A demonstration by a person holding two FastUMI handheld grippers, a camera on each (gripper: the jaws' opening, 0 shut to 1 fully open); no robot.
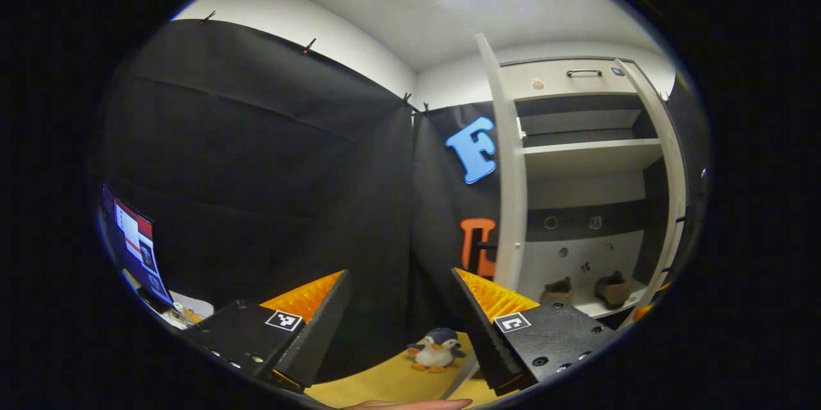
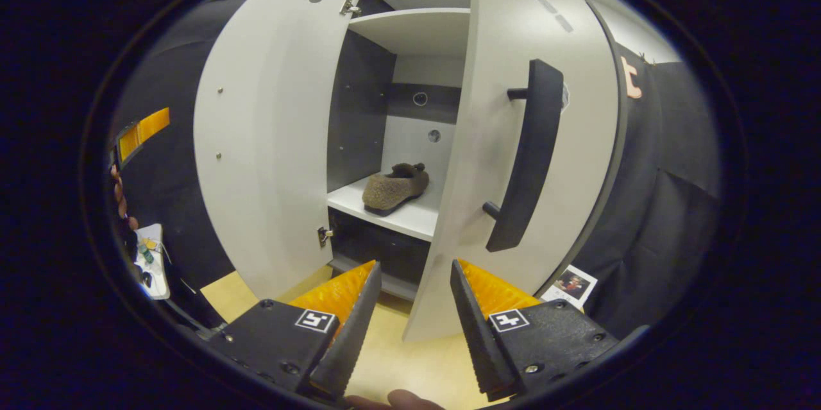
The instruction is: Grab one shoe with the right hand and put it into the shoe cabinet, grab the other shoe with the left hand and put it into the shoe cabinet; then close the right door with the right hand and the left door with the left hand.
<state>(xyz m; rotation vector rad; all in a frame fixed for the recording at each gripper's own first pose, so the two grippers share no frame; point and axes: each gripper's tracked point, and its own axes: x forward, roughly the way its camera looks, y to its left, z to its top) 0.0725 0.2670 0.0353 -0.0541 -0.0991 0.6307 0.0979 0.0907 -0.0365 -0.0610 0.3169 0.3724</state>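
In the left gripper view, the left gripper (image 1: pixel 401 307) hangs with its fingers spread wide and nothing between them, aimed at the black cloth booth wall (image 1: pixel 256 172). Off to its right stands the tall white shoe cabinet (image 1: pixel 590 160) with its left door (image 1: pixel 507 172) swung out edge-on toward the camera. On the cabinet's low white shelf (image 1: pixel 606 308) sit two brown fuzzy slippers (image 1: pixel 557 291) side by side, near each other but apart; the right-hand one (image 1: pixel 612 289) is nearer the cabinet's right side. A small blue-and-white plush penguin (image 1: pixel 437 349) stands on the yellowish floor (image 1: pixel 391 381) between the fingers' far ends, well clear of them. A lit monitor (image 1: pixel 136 246) shows at the far left

In the right gripper view, the right gripper (image 2: pixel 415 307) is likewise spread open and empty, held low in front of the cabinet. The pale grey right door (image 2: pixel 532 160) stands just ahead of it, partly swung, its long dark bar handle (image 2: pixel 526 153) facing the camera; the door's lower edge falls in line with the gap between the fingers, though whether they touch it I cannot tell. The left door (image 2: pixel 269 134) is wide open. Between the doors one brown slipper (image 2: pixel 396 188) lies on the white shelf (image 2: pixel 410 217), toe toward the left. A small photo card (image 2: pixel 573 283) lies at the foot of the wall to the right
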